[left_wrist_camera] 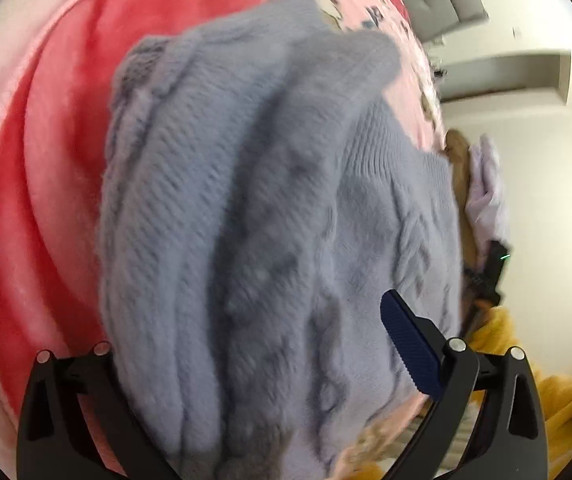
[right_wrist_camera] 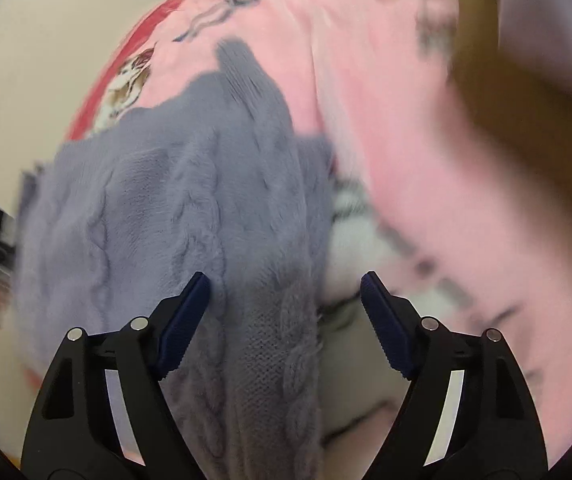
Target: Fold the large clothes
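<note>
Your lavender sweater (left_wrist_camera: 270, 208) is a fuzzy cable knit with ribbed hems, bunched in thick folds on the plush pink blanket (left_wrist_camera: 58, 160), which carries red bands and printed cartoon figures; no writing on it can be read. Your left gripper (left_wrist_camera: 246, 344) is wide apart, its near-left finger buried under the knit, so you cannot tell whether it grips. Your right gripper (right_wrist_camera: 286, 304) stands open, ridged blue pads (right_wrist_camera: 386, 328) clear, straddling the sweater's right edge without pressing it.
</note>
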The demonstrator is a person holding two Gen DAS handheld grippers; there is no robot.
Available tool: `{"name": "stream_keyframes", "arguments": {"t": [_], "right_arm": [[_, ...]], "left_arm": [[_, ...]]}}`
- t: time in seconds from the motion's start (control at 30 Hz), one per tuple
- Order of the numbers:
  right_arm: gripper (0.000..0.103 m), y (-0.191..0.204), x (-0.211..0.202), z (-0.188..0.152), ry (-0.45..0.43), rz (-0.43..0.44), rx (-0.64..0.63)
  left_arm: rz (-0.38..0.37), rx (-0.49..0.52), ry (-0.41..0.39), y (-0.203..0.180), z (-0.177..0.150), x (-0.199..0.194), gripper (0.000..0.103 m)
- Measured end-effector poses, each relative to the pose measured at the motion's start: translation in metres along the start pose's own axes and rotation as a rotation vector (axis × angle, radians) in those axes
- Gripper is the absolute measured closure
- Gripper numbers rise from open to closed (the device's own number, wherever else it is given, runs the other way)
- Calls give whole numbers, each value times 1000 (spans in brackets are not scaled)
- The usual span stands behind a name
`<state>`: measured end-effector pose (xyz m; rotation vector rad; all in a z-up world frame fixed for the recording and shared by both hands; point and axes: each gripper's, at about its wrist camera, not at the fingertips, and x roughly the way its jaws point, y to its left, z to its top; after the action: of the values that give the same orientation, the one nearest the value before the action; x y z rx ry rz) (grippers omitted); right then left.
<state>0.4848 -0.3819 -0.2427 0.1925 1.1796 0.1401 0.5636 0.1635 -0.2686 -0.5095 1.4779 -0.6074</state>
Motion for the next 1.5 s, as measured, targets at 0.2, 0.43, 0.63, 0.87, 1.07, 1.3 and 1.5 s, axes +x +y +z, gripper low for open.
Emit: {"name": "stream_keyframes", "arguments": {"t": [0.2, 0.43, 0.63, 0.87, 1.07, 1.3, 1.5], "right_arm": [[25, 15, 14, 11, -8, 65, -102], [24, -17, 35, 12, 111, 335, 33], [20, -8, 41, 15, 146, 339, 106], [69, 47, 24, 16, 145, 89, -13], [77, 46, 11, 11, 77, 49, 75], [79, 69, -80, -8, -67, 69, 60], [79, 75, -127, -54, -94, 58, 104]], "left_arm": [[72, 2, 26, -3, -2, 12, 5], [18, -29, 33, 10, 4, -4, 5], [53, -50, 36, -12, 5, 21, 5], [200, -19, -13, -47, -3, 27, 48], [191, -158, -95, -40, -8, 17, 73], [84, -172, -191, -56, -56, -35, 76], [10, -177, -242, -60, -105, -57, 78]]}}
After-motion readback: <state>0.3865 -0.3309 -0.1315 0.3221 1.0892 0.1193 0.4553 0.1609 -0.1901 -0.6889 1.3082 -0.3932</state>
